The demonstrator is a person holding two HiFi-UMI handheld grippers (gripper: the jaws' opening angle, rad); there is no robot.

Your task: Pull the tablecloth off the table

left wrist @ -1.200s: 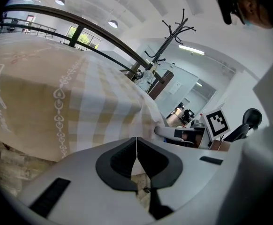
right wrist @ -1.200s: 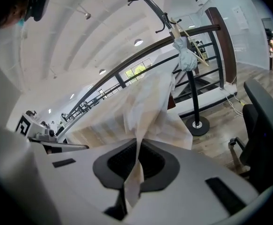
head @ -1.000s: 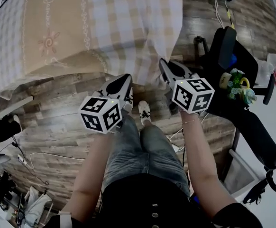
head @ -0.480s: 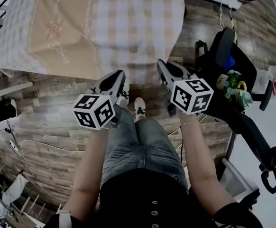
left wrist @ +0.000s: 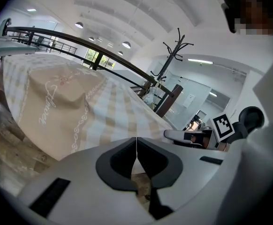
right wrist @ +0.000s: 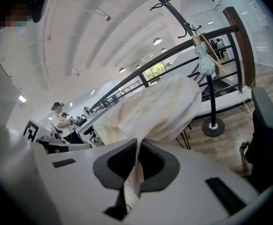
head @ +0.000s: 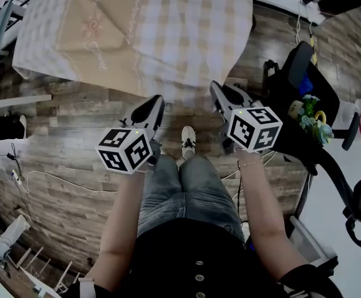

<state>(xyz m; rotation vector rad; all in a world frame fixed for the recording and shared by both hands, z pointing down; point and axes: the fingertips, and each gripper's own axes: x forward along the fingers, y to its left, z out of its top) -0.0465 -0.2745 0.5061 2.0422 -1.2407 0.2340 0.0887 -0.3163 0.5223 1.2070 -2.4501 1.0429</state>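
A beige and white checked tablecloth (head: 168, 30) with embroidered swirls drapes over the table at the top of the head view. Its near hem stretches toward me. My left gripper (head: 156, 100) is shut on the hem, and in the left gripper view (left wrist: 136, 146) the cloth (left wrist: 80, 107) runs right up to its closed jaws. To the right, my right gripper (head: 214, 87) is shut on the hem too. In the right gripper view (right wrist: 137, 149) a fold of cloth (right wrist: 160, 107) is pinched between the pads and hangs below them.
A black office chair (head: 298, 73) carrying colourful toys (head: 307, 110) stands close on the right. The wood floor (head: 75, 166) has cables (head: 31, 179) at the left. My legs and a white shoe (head: 188, 135) are below the grippers. A coat stand (left wrist: 171, 55) and people (right wrist: 59, 118) are behind.
Both grippers have drawn back from the table and lifted slightly, keeping hold of the hem. The cloth's near edge has come out with them, and the table sits farther away.
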